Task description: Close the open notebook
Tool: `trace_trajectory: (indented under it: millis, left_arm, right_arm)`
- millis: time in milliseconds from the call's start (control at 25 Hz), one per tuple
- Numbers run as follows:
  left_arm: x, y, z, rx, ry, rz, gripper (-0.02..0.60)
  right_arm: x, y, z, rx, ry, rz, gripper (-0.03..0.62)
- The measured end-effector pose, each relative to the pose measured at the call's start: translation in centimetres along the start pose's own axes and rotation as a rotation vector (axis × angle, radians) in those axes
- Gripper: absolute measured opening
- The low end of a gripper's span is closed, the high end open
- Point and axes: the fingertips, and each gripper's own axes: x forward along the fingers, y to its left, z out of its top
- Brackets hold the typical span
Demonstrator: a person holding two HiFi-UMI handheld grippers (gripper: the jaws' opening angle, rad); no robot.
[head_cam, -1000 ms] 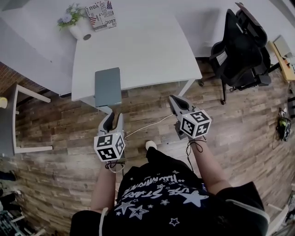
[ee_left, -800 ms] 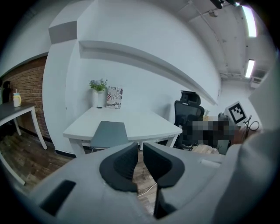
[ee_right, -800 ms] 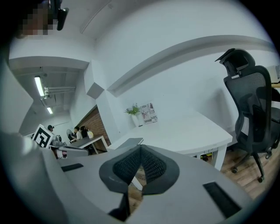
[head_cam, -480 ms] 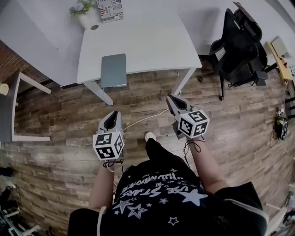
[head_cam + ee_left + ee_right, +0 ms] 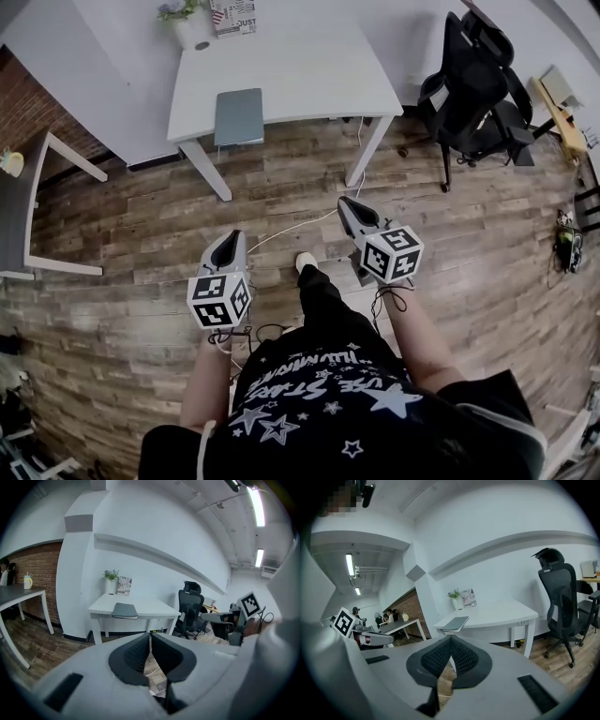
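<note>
The grey notebook [image 5: 239, 116] lies closed and flat at the front left edge of the white table [image 5: 309, 56]. It also shows in the left gripper view as a closed notebook [image 5: 124, 610] and in the right gripper view as a closed notebook [image 5: 455, 623]. Both grippers hang over the wooden floor, well short of the table. My left gripper [image 5: 229, 238] is closing its last bit, its pads meeting with nothing between them [image 5: 150, 638]. My right gripper [image 5: 346, 202] is shut and empty [image 5: 451, 640].
A black office chair [image 5: 473, 84] stands right of the table. A potted plant [image 5: 185, 21] and a printed card [image 5: 233, 16] sit at the table's back. Another table [image 5: 21, 220] is at the far left. A white cable [image 5: 292, 232] runs across the floor.
I have backed away from the table with both grippers, so the table and notebook sit farther off. The left gripper's jaws have come together.
</note>
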Motion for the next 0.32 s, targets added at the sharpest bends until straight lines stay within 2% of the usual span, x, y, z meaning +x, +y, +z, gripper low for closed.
trace_trajectory:
  millis: [320]
  left_arm:
    - [-5.9, 0.0, -3.2, -0.013, -0.018, 0.004, 0.031]
  right_arm:
    - [-4.5, 4.3, -3.5, -0.014, 0.015, -0.005, 0.005]
